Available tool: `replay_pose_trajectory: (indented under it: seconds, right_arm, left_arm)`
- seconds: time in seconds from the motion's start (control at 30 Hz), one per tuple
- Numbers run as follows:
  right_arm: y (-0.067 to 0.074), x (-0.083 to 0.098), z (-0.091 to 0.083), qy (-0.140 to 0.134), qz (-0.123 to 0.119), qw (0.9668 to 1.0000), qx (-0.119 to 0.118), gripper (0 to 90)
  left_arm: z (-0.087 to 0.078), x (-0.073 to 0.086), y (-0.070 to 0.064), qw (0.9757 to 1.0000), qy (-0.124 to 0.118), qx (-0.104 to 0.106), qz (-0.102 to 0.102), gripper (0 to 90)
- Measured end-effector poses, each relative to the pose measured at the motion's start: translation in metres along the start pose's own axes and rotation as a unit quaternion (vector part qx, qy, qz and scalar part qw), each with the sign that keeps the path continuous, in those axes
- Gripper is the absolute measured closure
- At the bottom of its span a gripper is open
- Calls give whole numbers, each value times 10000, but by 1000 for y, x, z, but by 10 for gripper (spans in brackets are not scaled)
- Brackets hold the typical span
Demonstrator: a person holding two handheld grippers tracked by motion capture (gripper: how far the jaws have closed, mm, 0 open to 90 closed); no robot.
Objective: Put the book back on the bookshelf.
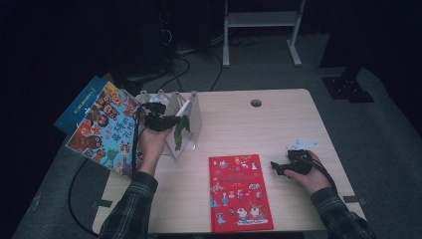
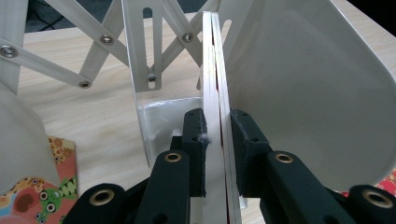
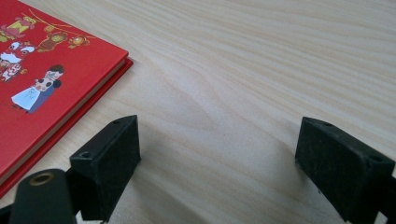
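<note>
My left gripper point(image 1: 173, 121) point(image 2: 218, 127) is shut on the edge of a thin book point(image 1: 181, 130) point(image 2: 213, 60) with green on its cover. The book stands upright in a slot of a white folding book rack point(image 1: 195, 113) point(image 2: 308, 88), between two of its dividers. A red picture book point(image 1: 240, 191) point(image 3: 32, 70) lies flat on the light wooden table point(image 1: 278, 124). To the right of that book my right gripper point(image 1: 276, 168) point(image 3: 217, 163) rests low over the bare table top, open, with nothing between its fingers.
A colourful picture book point(image 1: 105, 130) point(image 2: 42, 198) leans at the rack's left side, over the table's left edge, with a blue book point(image 1: 78, 105) behind it. A round cable hole point(image 1: 256, 103) sits near the table's far edge. Cables and a white stand point(image 1: 261, 22) are on the floor beyond.
</note>
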State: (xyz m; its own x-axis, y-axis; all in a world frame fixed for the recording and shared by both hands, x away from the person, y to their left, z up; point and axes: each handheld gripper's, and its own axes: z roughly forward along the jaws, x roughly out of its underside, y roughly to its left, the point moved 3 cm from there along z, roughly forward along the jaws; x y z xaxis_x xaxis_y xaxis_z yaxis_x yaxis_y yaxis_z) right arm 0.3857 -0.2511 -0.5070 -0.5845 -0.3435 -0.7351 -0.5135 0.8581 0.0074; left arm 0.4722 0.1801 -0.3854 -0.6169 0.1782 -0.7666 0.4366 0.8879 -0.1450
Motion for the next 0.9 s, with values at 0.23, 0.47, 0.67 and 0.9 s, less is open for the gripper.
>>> replay_pose_trajectory:
  seconds: [0.23, 0.47, 0.67, 0.9]
  right_arm:
    - [0, 0, 0, -2, 14, 10000, 1, 129]
    - [0, 0, 0, -1, 16, 10000, 1, 129]
    - [0, 0, 0, -2, 16, 10000, -1, 129]
    - [0, 0, 0, -3, 15, 10000, -3, 129]
  left_arm:
    - [1, 5, 0, 9994, -104, 288, -169, 738]
    - [-8, 4, -5, 9970, -218, 684, -272, 688]
    - [-16, 4, -6, 9966, -202, 756, -251, 609]
    - [-21, 16, 0, 9965, -129, 784, -265, 556]
